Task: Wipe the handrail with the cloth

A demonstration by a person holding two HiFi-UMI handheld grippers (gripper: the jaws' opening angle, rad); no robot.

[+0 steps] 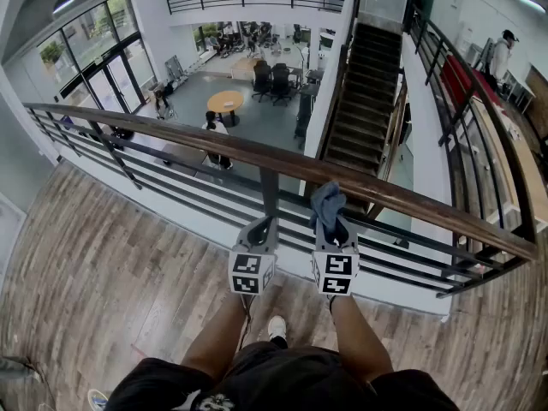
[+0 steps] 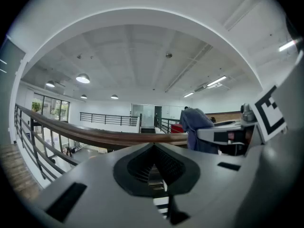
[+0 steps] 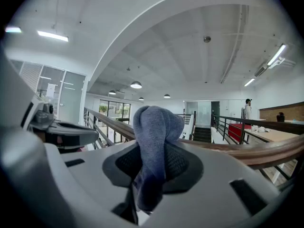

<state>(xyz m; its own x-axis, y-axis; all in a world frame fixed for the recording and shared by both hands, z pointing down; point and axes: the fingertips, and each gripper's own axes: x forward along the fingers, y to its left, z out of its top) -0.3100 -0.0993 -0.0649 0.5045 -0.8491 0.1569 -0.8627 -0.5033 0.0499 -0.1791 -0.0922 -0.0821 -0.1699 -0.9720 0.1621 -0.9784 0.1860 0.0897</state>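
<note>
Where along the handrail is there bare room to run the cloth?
The handrail top is bare both ways: the long run left of the left gripper, and the run right of the cloth held by the right gripper. It is tight only in the middle, where both grippers sit side by side near the post.

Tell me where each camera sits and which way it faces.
Head view: on the person's head, looking steeply down over the handrail to the floor below; both forearms, the left gripper and the right gripper show.
Left gripper view: on the left gripper, facing along its shut, empty jaws toward the handrail; the right gripper shows at right.
Right gripper view: on the right gripper, facing along jaws shut on the cloth; the left gripper shows at left.
Shared: all three show the handrail and the cloth.
</note>
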